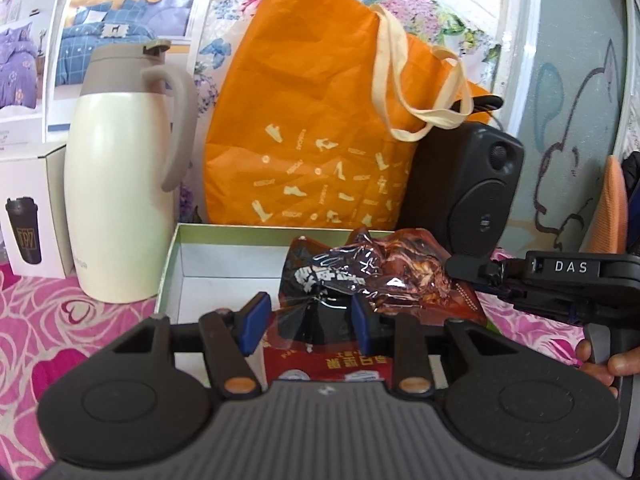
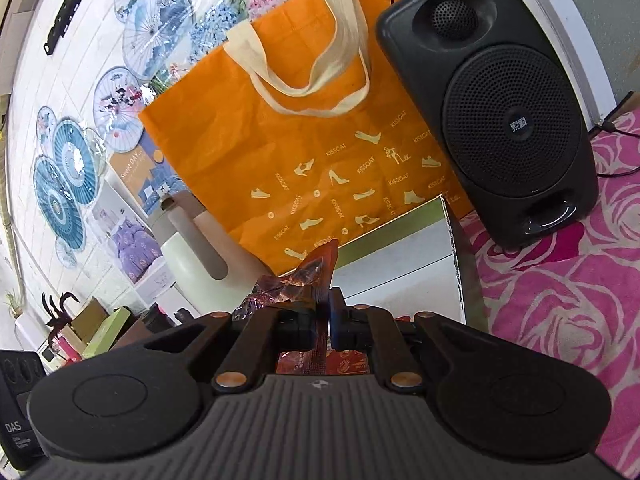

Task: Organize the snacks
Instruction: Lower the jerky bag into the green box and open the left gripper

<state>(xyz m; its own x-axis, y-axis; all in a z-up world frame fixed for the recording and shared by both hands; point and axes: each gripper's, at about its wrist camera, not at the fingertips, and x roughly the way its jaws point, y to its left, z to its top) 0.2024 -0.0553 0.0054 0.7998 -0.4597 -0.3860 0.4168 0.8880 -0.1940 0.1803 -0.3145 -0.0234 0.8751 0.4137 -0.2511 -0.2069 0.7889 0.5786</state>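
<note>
A crumpled brown see-through snack packet point(image 1: 372, 276) hangs over an open white box with a green rim point(image 1: 176, 248). In the left wrist view my left gripper point(image 1: 309, 322) has its blue pads against the packet's dark bunched near end. My right gripper point(image 1: 458, 268) reaches in from the right and pinches the packet's far edge. In the right wrist view my right gripper point(image 2: 323, 320) is shut on the packet point(image 2: 316, 276), above the box point(image 2: 404, 248). A red snack packet point(image 1: 332, 362) lies in the box underneath.
Behind the box stand a cream jug point(image 1: 120, 184), an orange tote bag point(image 1: 312, 120) and a black speaker point(image 1: 472, 188). A white carton point(image 1: 28, 216) stands at the left. A pink rose-patterned cloth point(image 2: 560, 300) covers the table. A person's hand point(image 1: 600, 364) holds the right gripper's grip.
</note>
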